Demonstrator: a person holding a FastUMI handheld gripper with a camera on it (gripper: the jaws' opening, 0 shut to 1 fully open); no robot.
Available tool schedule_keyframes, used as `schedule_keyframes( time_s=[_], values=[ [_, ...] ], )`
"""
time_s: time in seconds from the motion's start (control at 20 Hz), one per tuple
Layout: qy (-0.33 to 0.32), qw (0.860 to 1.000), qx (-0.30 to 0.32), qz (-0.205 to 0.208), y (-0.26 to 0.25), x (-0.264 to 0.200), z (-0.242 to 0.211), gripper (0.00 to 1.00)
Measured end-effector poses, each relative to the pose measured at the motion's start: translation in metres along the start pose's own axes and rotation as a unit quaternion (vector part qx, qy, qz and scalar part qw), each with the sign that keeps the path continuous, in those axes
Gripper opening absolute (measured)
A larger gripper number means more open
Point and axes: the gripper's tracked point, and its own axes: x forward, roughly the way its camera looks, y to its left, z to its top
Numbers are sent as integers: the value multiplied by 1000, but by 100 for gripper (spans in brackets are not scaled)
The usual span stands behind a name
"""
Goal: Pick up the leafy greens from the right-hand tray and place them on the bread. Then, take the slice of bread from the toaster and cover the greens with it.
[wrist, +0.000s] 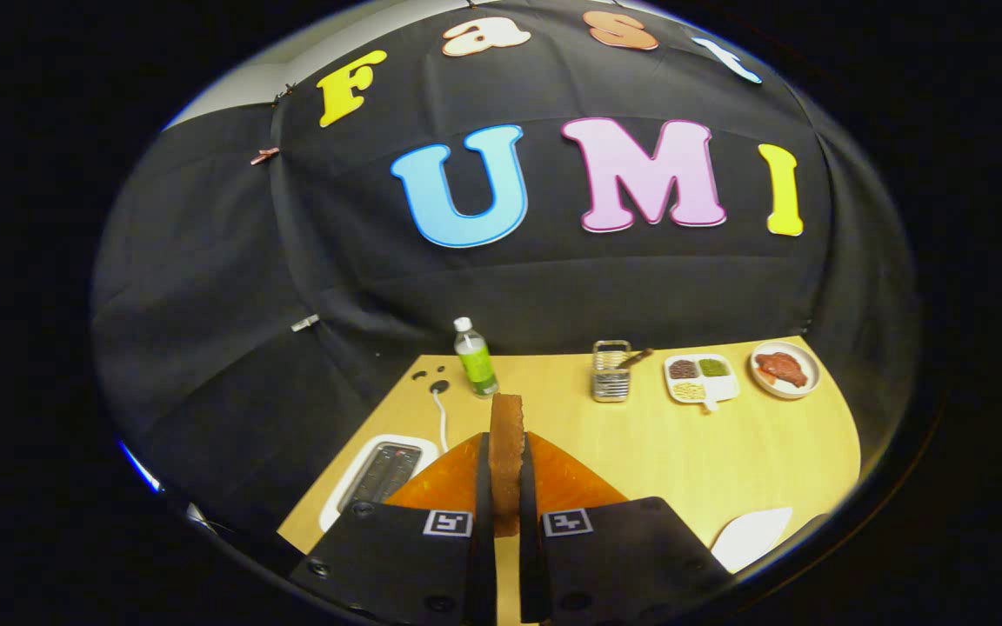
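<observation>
The gripper (506,487) is closed on a slice of bread (506,435), which stands upright on edge between the two fingers, both pressing on its flat sides so that only its narrow brown crust edge faces the camera, rising above the fingertips. The slice is held above a wooden counter (710,452). Just beside the left finger and lower down lies a white toaster (379,474) with its dark slot facing up; a white cable (442,417) runs from it toward a round black port in the counter. Beyond the bread, near the far edge of the counter, stands a small bottle (475,358) with a green label and white cap. Further right sits a metal rack (611,372) with a dark-handled utensil leaning in it, then a white divided tray (701,379) holding dark, green and pale fillings in separate compartments, and just beside that a round white plate (784,369) with reddish slices on it. Close to the right finger, a white plate rim (749,539) shows partly; what it carries cannot be told.
</observation>
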Motion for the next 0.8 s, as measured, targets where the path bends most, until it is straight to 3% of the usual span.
schedule_keyframes(
  time_s=[0.3, 0.5, 0.8],
  values=[
    [51, 997, 43, -42, -65, 1, -73, 15],
    [84, 992, 92, -25, -66, 15, -119, 15],
    [104, 985, 134, 19, -56, 41, -151, 15]
  ],
)
